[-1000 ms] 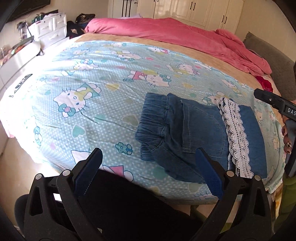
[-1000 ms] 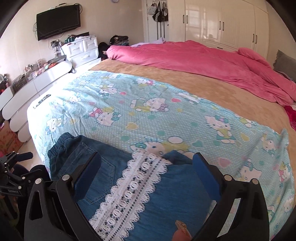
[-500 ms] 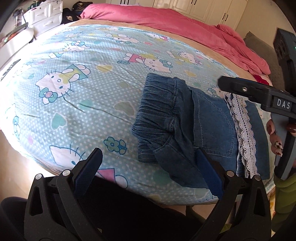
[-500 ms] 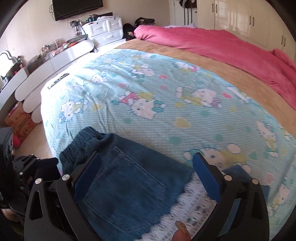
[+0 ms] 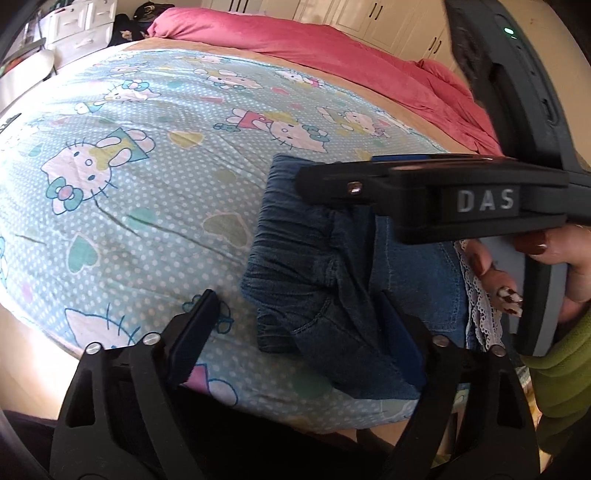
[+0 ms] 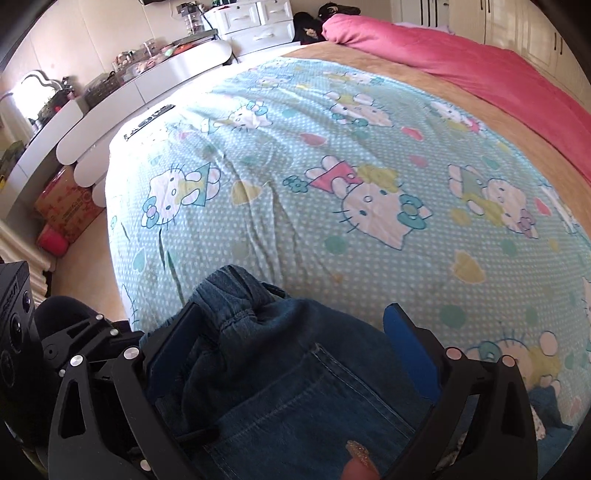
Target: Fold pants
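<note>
Folded blue denim pants [image 5: 332,280] with a white lace trim [image 5: 480,306] lie on the Hello Kitty sheet [image 5: 147,177] near the bed's front edge. My left gripper [image 5: 295,332] is open, its jaws wide apart in front of the gathered waistband. My right gripper [image 6: 291,343] is open and low over the pants [image 6: 288,387], its jaws straddling the waistband and back pocket. In the left wrist view the right gripper [image 5: 406,188] shows from the side, reaching in over the waistband.
A pink duvet [image 5: 332,48] lies bunched across the far side of the bed. White drawers [image 6: 255,26] and a cluttered white counter [image 6: 122,81] stand along the left wall. A cardboard box [image 6: 66,206] sits on the floor beside the bed.
My right gripper has moved left across the pants, from the lace trim to the waistband end. My left gripper has closed in on the pants' front corner. Both stayed open.
</note>
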### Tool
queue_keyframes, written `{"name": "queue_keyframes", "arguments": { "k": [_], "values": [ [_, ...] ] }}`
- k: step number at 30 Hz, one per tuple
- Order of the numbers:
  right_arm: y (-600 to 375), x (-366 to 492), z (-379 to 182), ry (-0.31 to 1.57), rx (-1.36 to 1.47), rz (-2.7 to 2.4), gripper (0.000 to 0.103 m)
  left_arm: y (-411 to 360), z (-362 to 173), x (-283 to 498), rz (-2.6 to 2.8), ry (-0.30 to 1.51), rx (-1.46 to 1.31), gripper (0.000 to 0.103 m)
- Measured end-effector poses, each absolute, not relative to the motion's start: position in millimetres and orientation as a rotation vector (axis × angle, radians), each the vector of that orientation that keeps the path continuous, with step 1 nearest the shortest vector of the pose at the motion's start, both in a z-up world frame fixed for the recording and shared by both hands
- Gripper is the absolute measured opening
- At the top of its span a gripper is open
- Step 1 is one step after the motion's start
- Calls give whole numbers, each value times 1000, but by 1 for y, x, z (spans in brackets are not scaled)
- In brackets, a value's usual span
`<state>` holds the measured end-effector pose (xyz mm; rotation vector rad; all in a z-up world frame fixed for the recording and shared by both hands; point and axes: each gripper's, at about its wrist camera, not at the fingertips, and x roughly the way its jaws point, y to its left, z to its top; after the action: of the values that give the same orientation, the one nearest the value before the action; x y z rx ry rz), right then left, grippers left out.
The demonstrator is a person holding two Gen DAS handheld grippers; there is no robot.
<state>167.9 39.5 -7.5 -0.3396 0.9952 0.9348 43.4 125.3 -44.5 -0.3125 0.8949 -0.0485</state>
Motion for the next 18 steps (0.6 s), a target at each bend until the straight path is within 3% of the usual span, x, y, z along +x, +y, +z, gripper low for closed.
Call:
{"name": "queue_keyframes", "arguments": {
  "k": [2, 4, 6, 9, 12, 14, 16, 18],
  "values": [
    [45, 169, -13, 1006, -335, 952, 97, 124, -45, 44, -69, 895, -313, 63],
    [50, 168, -17, 1025, -330, 970, 95, 123, -46, 44, -79, 895, -314, 62],
    [56, 165, -24, 1056, -324, 1010, 70, 122, -47, 45, -81, 893, -312, 62],
    [61, 159, -26, 1062, -310, 1071, 45, 125, -48, 44, -88, 889, -330, 62],
    [57, 157, -20, 1041, -320, 1072, 35, 127, -47, 43, -93, 888, -344, 64],
    [51, 158, -13, 1034, -302, 1075, 31, 128, -45, 36, -96, 885, -355, 73],
    [44, 157, -6, 1016, -287, 1082, 30, 129, -43, 31, -87, 882, -358, 81],
    [33, 156, 2, 999, -258, 1092, 29, 128, -42, 27, -78, 879, -359, 82]
  ]
}}
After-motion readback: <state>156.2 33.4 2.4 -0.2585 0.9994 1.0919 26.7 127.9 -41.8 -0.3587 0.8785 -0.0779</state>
